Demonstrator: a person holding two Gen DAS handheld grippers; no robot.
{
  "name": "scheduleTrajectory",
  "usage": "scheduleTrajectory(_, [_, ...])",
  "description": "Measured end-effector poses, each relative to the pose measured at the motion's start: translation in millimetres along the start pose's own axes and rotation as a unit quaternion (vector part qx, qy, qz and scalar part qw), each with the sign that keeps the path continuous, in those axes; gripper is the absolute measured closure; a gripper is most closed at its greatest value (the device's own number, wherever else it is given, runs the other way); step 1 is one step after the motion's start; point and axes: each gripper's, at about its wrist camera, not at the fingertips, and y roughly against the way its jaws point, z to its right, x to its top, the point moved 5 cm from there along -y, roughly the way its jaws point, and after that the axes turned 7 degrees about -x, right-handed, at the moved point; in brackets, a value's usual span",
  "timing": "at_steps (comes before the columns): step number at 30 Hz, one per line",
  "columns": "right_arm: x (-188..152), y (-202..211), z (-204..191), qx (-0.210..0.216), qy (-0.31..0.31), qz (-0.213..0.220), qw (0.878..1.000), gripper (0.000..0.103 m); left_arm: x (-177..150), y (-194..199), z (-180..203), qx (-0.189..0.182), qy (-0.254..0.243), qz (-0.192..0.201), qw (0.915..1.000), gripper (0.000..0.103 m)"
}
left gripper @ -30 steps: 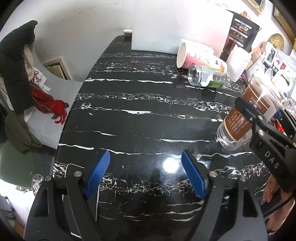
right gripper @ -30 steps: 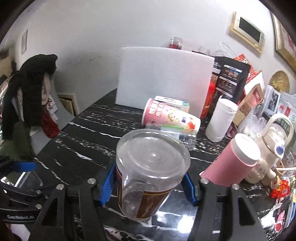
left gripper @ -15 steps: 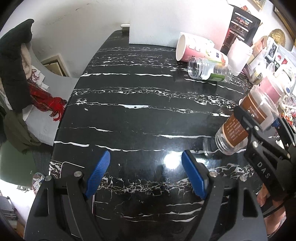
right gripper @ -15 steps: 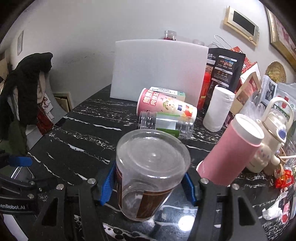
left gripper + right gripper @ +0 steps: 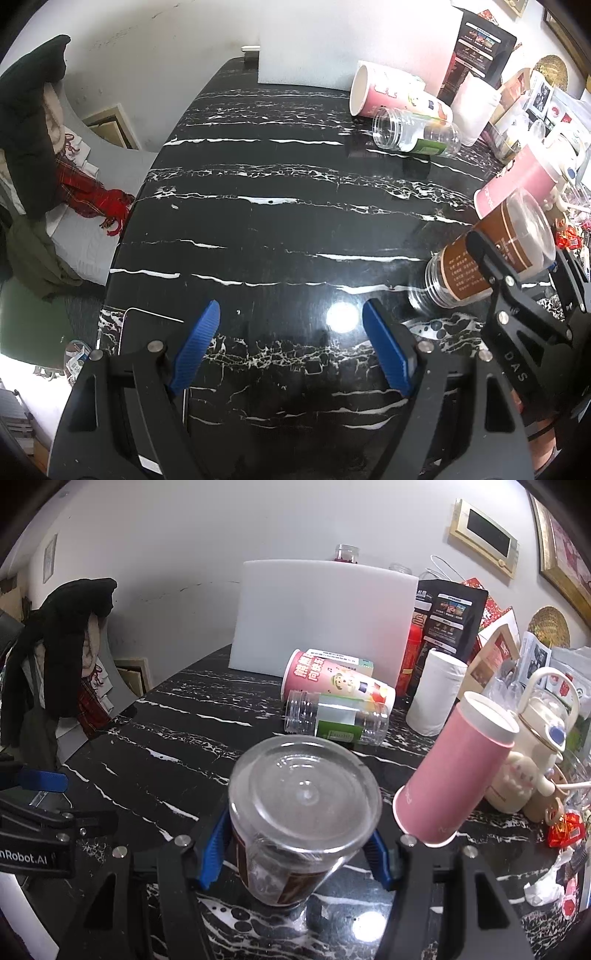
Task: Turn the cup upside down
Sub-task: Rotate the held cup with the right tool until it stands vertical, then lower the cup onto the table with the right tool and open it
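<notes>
A clear plastic cup with a brown label (image 5: 299, 823) is held between the blue pads of my right gripper (image 5: 297, 845), which is shut on it. The cup is inverted, its flat base up and its mouth down at the black marble table (image 5: 277, 229). In the left wrist view the same cup (image 5: 491, 254) leans at the right, its mouth touching or just above the tabletop. My left gripper (image 5: 290, 347) is open and empty, low over the table's near part.
A pink cup (image 5: 454, 771) stands upside down right of the held cup. A pink printed cup (image 5: 332, 681) and a clear bottle (image 5: 336, 720) lie on their sides behind. A white roll (image 5: 436, 694), a kettle (image 5: 543, 716), a white board (image 5: 321, 616) and packages crowd the back right.
My right gripper has lowered the inverted cup toward the table and tipped it more upright. The left gripper has stayed open and drifted slightly.
</notes>
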Motion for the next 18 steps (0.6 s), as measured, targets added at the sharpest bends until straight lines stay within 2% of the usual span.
scheduleTrajectory(12, [-9, 5, -1, 0.02, -0.013, -0.012, 1.0, 0.042, -9, 10, 3, 0.001, 0.0, 0.002, 1.0, 0.024])
scheduleTrajectory(18, [-6, 6, 1, 0.046, -0.025, -0.014, 0.999, 0.042, -8, 15, 2, 0.001, 0.004, 0.007, 1.0, 0.024])
